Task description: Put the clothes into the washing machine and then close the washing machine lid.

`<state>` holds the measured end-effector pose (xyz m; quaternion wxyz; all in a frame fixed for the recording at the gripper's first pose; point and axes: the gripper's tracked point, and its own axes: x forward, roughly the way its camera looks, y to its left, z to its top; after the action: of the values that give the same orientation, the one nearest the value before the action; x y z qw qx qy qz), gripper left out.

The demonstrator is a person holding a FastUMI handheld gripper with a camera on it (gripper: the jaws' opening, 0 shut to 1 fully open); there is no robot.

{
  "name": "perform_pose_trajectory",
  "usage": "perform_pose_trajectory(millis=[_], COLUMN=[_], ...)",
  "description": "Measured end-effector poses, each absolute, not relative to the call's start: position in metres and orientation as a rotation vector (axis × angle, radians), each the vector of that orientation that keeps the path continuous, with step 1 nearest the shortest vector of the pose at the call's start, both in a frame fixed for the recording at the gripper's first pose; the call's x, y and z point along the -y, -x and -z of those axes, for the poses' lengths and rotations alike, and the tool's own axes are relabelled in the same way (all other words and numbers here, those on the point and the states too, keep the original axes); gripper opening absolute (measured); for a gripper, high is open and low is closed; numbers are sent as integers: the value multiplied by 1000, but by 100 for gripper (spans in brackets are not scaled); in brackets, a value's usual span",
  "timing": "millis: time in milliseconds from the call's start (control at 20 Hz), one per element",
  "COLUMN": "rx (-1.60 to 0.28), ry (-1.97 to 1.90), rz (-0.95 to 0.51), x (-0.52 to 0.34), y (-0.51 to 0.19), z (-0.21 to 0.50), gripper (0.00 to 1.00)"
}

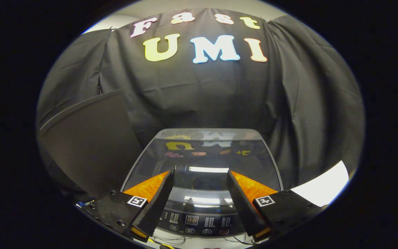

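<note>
The washing machine [202, 155] stands just ahead of and below my fingers. Its glossy dark lid [206, 162] lies flat, down over the opening, and mirrors the wall and a ceiling light. The control panel [199, 221] with a small display and round buttons sits at the machine's near edge, between my fingers. My gripper [201, 171] hovers above the near part of the lid, open, with nothing between its fingers. I cannot make out any clothes through the lid.
A dark flat board [88, 141] leans at the left of the machine. Black cloth hangs as the wall behind and on both sides. A bright white patch of floor [323, 186] shows at the right. Thin cables [171, 239] lie below the control panel.
</note>
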<state>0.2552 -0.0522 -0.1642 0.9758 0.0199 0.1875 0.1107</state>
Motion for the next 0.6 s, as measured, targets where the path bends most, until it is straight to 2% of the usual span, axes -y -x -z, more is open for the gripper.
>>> perform_pose_trajectory(millis=[300,600], rx=[-274,-223], ry=[15,-1], rz=[-267,-225], x=[30,15], y=[-204,-137], z=[133,105], gripper=[98,98])
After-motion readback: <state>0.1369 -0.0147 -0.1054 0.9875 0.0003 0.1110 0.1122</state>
